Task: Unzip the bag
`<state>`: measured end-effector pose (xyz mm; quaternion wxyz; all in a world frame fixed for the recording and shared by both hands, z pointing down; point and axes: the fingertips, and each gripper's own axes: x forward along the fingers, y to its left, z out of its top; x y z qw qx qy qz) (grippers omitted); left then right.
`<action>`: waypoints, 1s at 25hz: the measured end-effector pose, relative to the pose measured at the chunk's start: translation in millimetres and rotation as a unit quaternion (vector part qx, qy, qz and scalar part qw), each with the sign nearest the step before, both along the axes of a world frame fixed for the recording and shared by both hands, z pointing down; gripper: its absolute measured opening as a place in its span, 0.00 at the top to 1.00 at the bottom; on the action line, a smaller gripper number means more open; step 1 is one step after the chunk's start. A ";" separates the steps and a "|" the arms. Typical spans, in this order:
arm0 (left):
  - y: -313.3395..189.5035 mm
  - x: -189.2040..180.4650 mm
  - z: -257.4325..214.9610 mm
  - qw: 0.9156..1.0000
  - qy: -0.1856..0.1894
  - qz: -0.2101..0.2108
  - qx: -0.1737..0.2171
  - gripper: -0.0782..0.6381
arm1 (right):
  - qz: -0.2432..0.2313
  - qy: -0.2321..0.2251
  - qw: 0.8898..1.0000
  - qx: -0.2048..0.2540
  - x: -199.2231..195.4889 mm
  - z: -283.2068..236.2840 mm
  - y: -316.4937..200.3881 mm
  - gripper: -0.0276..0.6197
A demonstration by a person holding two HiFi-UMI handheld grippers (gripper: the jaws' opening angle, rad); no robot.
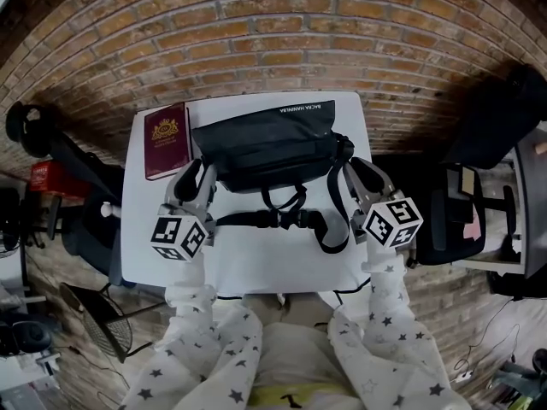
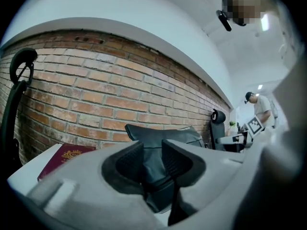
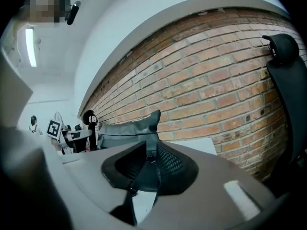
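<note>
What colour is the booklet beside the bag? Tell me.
The booklet is dark red with a gold emblem, clearest in the head view.

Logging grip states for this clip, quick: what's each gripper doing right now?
Left gripper: shut on a corner of the bag.
Right gripper: open; the bag's end sits between its jaws, ungripped.

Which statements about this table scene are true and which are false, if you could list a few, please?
1. The black bag lies on the white table. True.
2. The maroon booklet lies at the person's right of the bag. False: it lies at the left.
3. A brick wall stands behind the table. True.
4. The left gripper hangs clear of the bag. False: bag fabric sits pinched between its jaws.
</note>
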<state>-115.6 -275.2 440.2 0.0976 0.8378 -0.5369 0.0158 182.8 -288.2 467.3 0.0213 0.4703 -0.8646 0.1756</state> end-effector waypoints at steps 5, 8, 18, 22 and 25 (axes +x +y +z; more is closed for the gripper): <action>17.8 12.9 -0.7 1.000 -0.018 0.013 -0.002 0.86 | -0.009 0.007 1.000 0.025 -8.7 -17.5 10.3 0.94; 26.1 17.2 -2.3 1.000 -0.015 0.021 -0.006 0.89 | -0.005 0.008 0.999 0.039 -10.9 -28.3 16.7 0.94; 42.1 13.7 -26.6 0.999 -0.026 0.036 -0.003 0.89 | 0.015 -0.008 0.998 0.065 -25.9 -63.2 35.0 0.94; 44.5 9.7 -40.1 0.999 -0.014 0.043 0.004 0.89 | 0.020 -0.018 0.997 0.076 -32.4 -74.8 40.6 0.94; 46.3 5.6 -50.4 0.999 -0.027 0.041 0.015 0.89 | 0.022 -0.025 0.996 0.087 -36.8 -85.8 42.7 0.94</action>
